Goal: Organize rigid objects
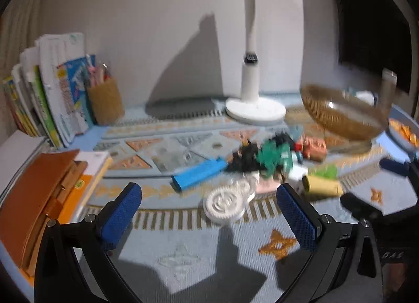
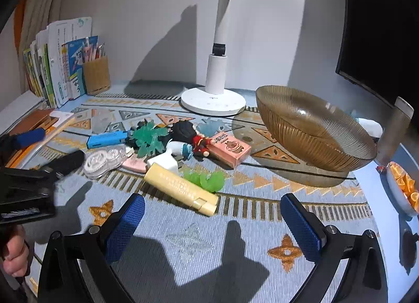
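A pile of small objects lies mid-mat: a blue stapler (image 2: 108, 138), a clear correction tape (image 2: 103, 160), a green plastic toy (image 2: 150, 138), a yellow tube (image 2: 180, 188), a pink box (image 2: 230, 151), a small red figure (image 2: 200, 143) and a white bottle (image 2: 167, 160). An amber glass bowl (image 2: 314, 132) stands to their right. My left gripper (image 1: 209, 214) is open, just before the correction tape (image 1: 226, 202). My right gripper (image 2: 212, 221) is open and empty, just before the yellow tube. The left view is blurred.
A white lamp base (image 2: 213, 102) stands behind the pile. Books (image 2: 60, 67) and a pen holder (image 2: 95, 75) stand at the back left, notebooks (image 1: 39, 198) lie at the left. A plate of orange slices (image 2: 404, 187) is at the right, a dark monitor (image 2: 379, 28) behind.
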`<act>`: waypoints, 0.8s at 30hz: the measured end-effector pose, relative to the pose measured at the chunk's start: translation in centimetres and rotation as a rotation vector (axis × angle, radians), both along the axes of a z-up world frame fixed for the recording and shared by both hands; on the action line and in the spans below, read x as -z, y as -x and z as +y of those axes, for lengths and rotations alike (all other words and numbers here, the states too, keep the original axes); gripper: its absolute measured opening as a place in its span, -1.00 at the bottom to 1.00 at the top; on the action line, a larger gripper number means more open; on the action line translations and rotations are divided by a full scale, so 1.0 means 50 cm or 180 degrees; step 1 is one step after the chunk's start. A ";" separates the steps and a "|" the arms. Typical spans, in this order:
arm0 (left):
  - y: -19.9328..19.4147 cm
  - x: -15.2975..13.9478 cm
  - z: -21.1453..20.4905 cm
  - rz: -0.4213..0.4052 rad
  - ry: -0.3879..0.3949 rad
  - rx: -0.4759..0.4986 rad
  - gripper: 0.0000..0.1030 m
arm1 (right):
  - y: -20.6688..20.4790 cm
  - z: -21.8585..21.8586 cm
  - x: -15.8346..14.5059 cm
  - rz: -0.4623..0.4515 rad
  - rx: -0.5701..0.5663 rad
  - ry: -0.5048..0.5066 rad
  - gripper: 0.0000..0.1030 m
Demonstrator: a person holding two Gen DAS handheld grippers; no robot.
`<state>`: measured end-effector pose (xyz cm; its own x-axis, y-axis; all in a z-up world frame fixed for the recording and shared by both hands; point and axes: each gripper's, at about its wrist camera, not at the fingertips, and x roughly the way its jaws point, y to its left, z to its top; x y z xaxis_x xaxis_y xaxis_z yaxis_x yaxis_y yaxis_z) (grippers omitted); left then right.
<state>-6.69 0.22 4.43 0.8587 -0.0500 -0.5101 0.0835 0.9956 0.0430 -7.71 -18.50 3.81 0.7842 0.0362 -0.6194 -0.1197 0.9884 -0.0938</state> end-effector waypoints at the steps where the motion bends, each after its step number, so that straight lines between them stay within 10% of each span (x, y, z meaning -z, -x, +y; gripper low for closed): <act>1: -0.003 0.003 0.000 0.0050 -0.0008 -0.0021 0.99 | -0.003 0.004 0.003 0.0032 0.0006 0.0004 1.00; 24: -0.015 0.007 -0.001 0.0225 0.0015 0.0041 0.99 | -0.014 -0.003 0.009 0.0181 0.0107 0.0022 1.00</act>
<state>-5.92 0.18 4.08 0.8198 -0.0634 -0.5691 0.0989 0.9946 0.0318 -7.03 -18.66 3.35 0.7485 0.0060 -0.6631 -0.0917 0.9913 -0.0945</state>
